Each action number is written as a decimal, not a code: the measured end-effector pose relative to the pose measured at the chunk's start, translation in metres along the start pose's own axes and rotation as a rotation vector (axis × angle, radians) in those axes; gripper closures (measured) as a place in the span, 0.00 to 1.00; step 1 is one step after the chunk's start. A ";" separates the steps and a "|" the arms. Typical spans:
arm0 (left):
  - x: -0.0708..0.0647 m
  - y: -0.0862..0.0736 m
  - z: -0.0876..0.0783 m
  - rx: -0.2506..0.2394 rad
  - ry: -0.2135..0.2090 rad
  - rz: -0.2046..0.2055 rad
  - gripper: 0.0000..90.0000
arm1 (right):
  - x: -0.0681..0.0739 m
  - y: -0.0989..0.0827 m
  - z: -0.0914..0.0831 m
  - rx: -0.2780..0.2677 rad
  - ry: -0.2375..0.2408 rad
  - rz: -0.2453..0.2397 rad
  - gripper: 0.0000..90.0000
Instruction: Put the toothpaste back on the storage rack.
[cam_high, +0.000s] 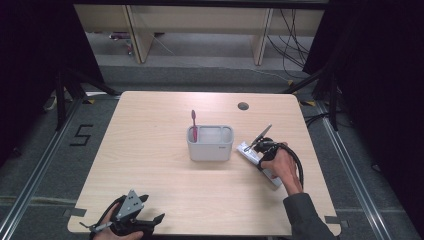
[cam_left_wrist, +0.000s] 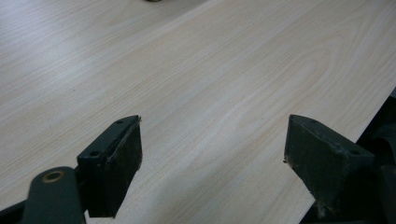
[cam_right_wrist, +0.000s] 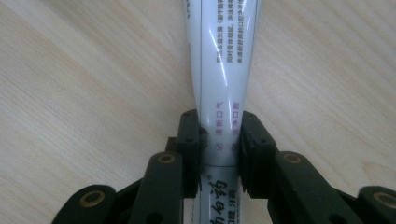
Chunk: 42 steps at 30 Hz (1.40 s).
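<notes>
Bearing purple Chinese print, claw-gripped toothpaste tube (cam_right_wrist: 223, 70)

White toothpaste tube (cam_right_wrist: 223, 70) flat on the table, clamped between gripper pads.

Left gripper (cam_left_wrist: 212, 163) agape, right gripper (cam_right_wrist: 218, 140) clamped

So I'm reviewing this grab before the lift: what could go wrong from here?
The right gripper pinches the toothpaste tube on its soft, narrowing body, so it may squeeze paste out or let the tube slip. Most of the tube sticks out past the jaws, so it could droop or swing when raised. The holder already has a toothbrush standing in one compartment; a swinging tube might knock it.
</notes>
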<state>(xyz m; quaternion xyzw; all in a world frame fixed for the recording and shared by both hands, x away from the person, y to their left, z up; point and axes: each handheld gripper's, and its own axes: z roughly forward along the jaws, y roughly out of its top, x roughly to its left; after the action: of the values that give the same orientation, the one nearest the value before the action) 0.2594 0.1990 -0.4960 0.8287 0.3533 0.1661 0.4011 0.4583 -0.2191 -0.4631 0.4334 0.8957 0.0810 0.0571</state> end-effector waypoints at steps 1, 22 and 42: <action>0.000 0.000 0.000 0.000 0.000 0.000 0.21 | 0.001 -0.001 -0.003 0.009 0.015 0.034 0.81; -0.001 0.000 0.002 -0.021 -0.002 -0.025 0.21 | -0.020 -0.019 -0.044 -0.295 0.075 0.117 0.82; 0.000 0.000 0.001 -0.011 -0.006 -0.020 0.21 | -0.018 -0.020 -0.077 -0.554 0.106 0.204 0.82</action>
<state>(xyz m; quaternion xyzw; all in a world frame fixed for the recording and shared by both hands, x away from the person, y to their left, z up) 0.2601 0.1989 -0.4971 0.8234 0.3592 0.1615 0.4085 0.4409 -0.2523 -0.3909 0.4840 0.7932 0.3501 0.1181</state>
